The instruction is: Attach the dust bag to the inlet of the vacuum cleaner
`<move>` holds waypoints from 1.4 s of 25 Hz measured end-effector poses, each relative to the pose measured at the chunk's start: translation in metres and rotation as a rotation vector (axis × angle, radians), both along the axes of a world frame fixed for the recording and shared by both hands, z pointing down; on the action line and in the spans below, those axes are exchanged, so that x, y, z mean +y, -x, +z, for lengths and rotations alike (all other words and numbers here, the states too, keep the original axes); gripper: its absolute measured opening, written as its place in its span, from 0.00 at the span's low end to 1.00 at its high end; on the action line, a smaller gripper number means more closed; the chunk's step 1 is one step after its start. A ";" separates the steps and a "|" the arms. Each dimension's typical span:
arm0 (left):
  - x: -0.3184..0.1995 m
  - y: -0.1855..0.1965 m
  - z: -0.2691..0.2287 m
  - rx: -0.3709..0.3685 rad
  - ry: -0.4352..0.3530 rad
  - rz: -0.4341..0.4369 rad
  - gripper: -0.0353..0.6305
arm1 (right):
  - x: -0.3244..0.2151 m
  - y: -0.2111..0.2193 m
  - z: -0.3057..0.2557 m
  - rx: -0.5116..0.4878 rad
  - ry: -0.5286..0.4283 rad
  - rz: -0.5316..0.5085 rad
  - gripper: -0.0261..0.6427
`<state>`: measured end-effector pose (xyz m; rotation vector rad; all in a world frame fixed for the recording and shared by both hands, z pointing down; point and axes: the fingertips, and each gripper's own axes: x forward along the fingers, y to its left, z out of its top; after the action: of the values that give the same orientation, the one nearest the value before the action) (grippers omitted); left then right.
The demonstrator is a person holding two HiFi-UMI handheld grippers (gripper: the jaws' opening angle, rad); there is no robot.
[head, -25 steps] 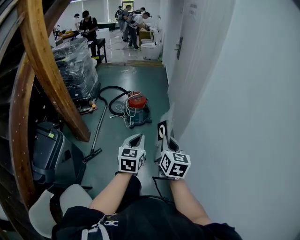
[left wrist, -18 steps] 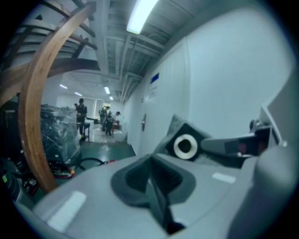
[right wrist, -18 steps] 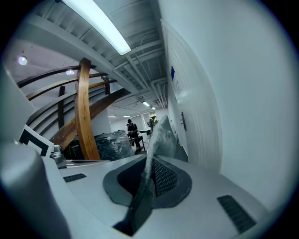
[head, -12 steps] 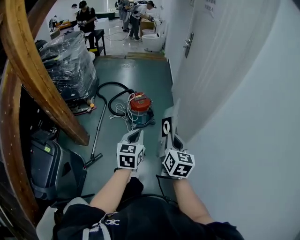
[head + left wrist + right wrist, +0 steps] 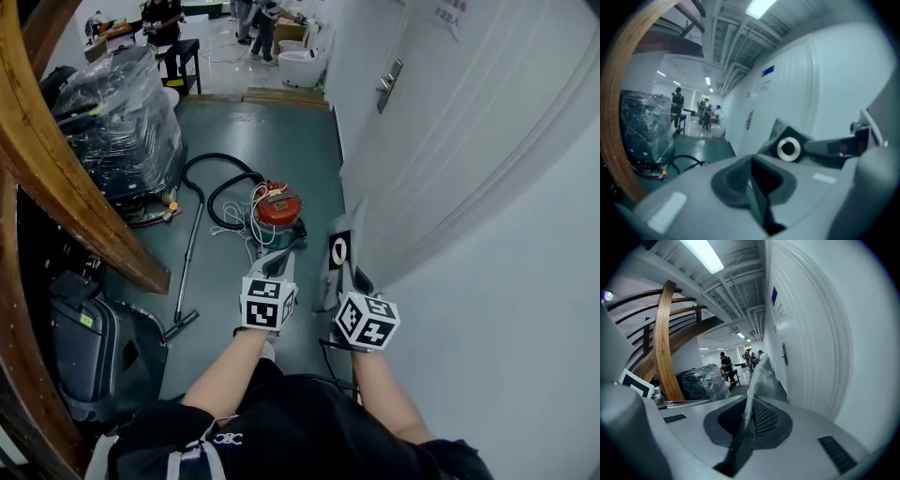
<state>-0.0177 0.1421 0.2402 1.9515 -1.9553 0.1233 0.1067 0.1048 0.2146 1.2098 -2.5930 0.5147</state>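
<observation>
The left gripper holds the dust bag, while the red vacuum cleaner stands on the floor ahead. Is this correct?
Not quite: the right gripper holds the dust bag, as the right gripper view shows. The red vacuum cleaner does stand on the floor ahead.

Head view: high, tilted steeply down past both arms, taking in the floor (image 5: 281, 131) ahead of the fingers (image 5: 274, 270). Left gripper view and right gripper view: each tight behind its own fingers, near level, facing down the corridor. All three share the wrapped pallet (image 5: 122, 122) and the white door (image 5: 441, 112).
</observation>
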 end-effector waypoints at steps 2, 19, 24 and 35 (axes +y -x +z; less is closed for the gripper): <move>-0.015 0.011 0.000 0.002 -0.001 0.012 0.05 | -0.013 0.012 0.000 0.003 -0.001 0.010 0.06; -0.103 0.076 0.060 0.002 0.118 0.045 0.05 | -0.104 0.046 0.065 0.036 0.112 0.100 0.06; -0.127 0.080 0.098 -0.011 0.180 0.050 0.05 | -0.129 0.037 0.110 0.048 0.191 0.136 0.06; -0.243 0.106 0.256 -0.089 0.338 0.095 0.05 | -0.214 0.031 0.279 0.059 0.364 0.149 0.06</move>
<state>-0.1240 -0.1005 0.4957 1.8384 -1.7574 0.5381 0.0756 -0.1089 0.4931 1.2697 -2.2408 0.9185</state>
